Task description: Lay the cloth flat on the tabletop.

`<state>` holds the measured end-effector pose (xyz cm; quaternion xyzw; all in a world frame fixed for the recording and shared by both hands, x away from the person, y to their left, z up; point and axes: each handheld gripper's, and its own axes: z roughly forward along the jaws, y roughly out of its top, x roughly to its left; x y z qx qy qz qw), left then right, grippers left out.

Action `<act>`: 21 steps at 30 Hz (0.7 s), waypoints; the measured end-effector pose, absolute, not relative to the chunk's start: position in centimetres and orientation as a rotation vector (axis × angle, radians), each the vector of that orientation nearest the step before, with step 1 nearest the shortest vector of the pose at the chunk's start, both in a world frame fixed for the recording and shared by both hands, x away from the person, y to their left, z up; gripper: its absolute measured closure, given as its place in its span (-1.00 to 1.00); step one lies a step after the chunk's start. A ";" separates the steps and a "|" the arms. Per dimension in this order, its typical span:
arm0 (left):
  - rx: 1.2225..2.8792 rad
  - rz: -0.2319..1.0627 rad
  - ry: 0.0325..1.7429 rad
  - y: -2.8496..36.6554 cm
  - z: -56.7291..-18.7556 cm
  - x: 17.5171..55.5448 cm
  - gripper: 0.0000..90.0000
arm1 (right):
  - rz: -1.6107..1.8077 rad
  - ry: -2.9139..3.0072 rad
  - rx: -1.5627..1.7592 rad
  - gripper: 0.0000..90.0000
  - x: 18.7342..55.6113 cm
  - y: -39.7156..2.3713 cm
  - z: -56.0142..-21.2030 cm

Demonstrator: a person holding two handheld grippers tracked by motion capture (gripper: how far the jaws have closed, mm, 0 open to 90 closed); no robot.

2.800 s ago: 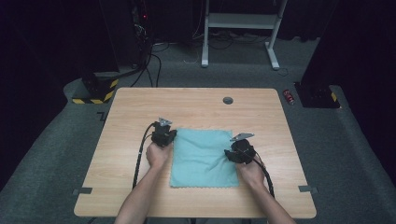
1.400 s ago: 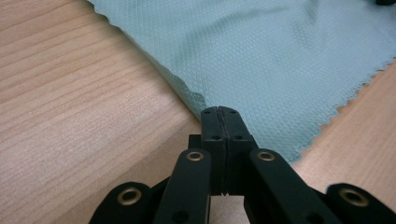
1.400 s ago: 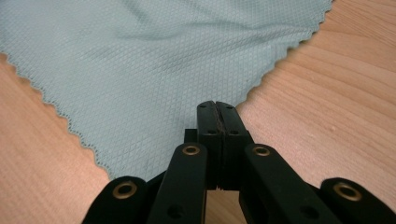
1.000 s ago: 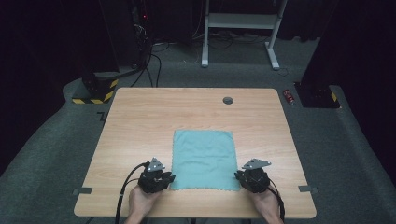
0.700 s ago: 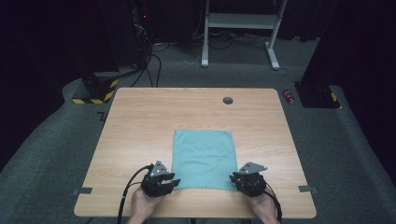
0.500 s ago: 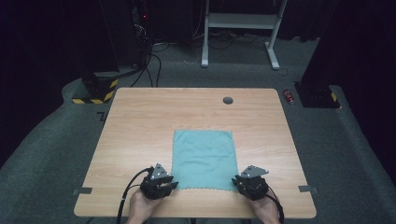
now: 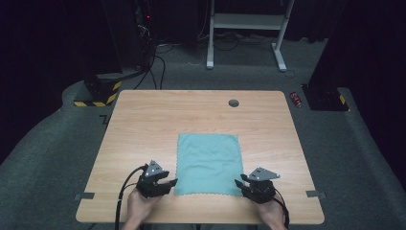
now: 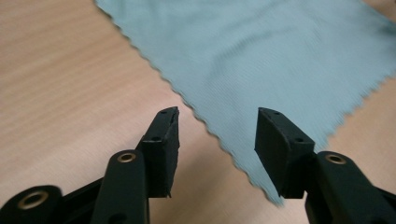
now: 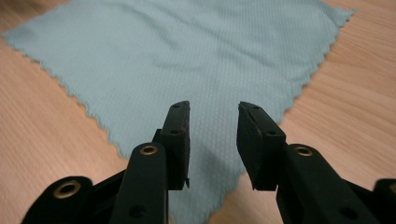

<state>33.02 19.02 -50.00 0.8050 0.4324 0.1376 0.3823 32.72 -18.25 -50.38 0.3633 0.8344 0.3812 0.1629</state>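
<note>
A teal cloth (image 7: pixel 208 164) with zigzag edges lies flat on the wooden table (image 7: pixel 143 124), near its front. My left gripper (image 7: pixel 171 183) rests at the cloth's near left corner, open. In the left gripper view the left gripper (image 8: pixel 217 123) has its jaws apart over the cloth (image 8: pixel 261 51) edge, nothing pinched. My right gripper (image 7: pixel 238 183) sits at the near right corner, also open. In the right gripper view the right gripper (image 9: pixel 214 116) hovers just above the cloth (image 9: pixel 187 51) corner. Both sets of jaws have just been opening, and the cloth lies loose beneath them.
A round cable hole (image 7: pixel 233 102) sits near the table's far edge. Grey tape tabs (image 7: pixel 84 196) mark the front corners. Behind the table stand a white frame (image 7: pixel 244 21) and dark equipment with cables; a small red object (image 7: pixel 297 98) lies on the carpet at right.
Both grippers came from the cloth's far corners to its near corners. Over the last half second their jaws spread apart and the cloth corners lie free on the table.
</note>
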 end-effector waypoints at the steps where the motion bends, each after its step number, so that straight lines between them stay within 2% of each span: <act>1: 2.040 0.347 1.113 19.1 -50.0 33.5 0.09 | 1.097 2.381 1.036 0.43 33.0 -18.0 -50.5; 6: 2.008 0.393 1.154 18.7 -50.0 35.7 0.02 | 1.139 2.390 1.037 0.36 33.9 -16.7 -50.9; 13: 2.019 0.375 1.208 17.9 -50.2 38.1 -0.08 | 1.189 2.396 1.007 0.30 34.2 -15.0 -50.8; 21: 2.018 0.402 1.252 18.1 -50.2 40.2 -0.10 | 1.234 2.417 1.019 0.17 34.6 -13.6 -50.6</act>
